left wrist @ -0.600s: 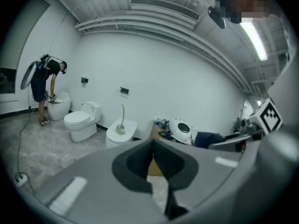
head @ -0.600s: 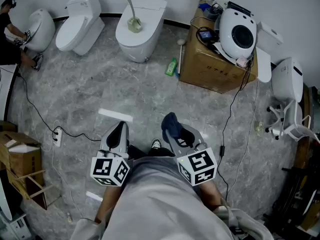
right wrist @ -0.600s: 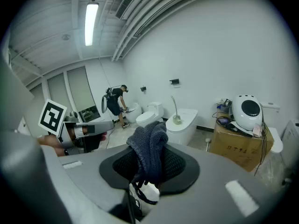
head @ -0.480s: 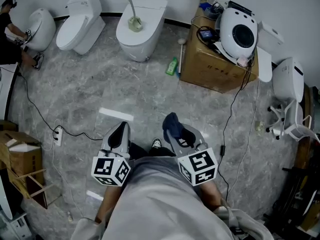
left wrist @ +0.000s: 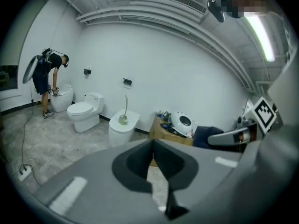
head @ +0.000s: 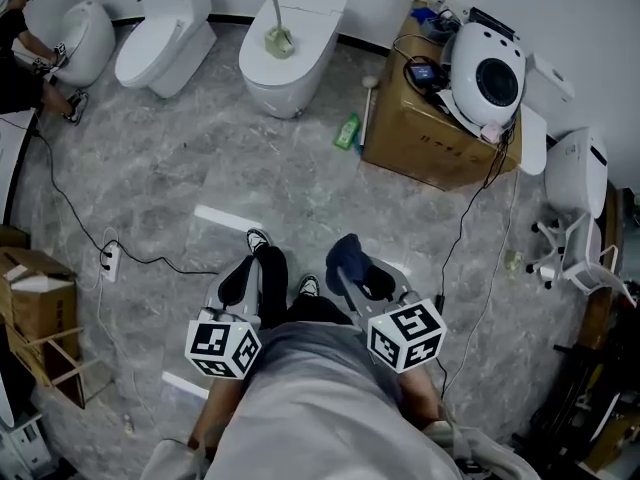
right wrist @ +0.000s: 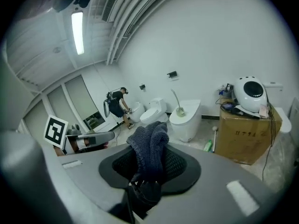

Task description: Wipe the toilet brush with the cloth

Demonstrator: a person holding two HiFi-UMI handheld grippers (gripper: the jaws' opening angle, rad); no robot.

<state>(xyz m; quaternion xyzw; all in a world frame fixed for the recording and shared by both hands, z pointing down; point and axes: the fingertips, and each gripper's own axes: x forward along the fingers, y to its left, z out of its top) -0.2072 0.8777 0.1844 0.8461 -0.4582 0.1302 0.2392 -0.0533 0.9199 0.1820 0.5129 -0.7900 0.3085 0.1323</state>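
Note:
The toilet brush stands in its holder on the closed lid of a white toilet at the far wall; it also shows in the left gripper view and right gripper view. My right gripper is shut on a dark blue cloth, which bunches up over the jaws. My left gripper is shut and holds nothing. Both grippers hang low near my body, well short of the toilet.
A cardboard box with a white round appliance stands right of the toilet, a green bottle beside it. A second toilet and another person are at the far left. A power strip and its cable lie on the floor.
A dark-clad leg and shoe have stepped forward next to the left gripper. Both grippers keep their hold and place near my body.

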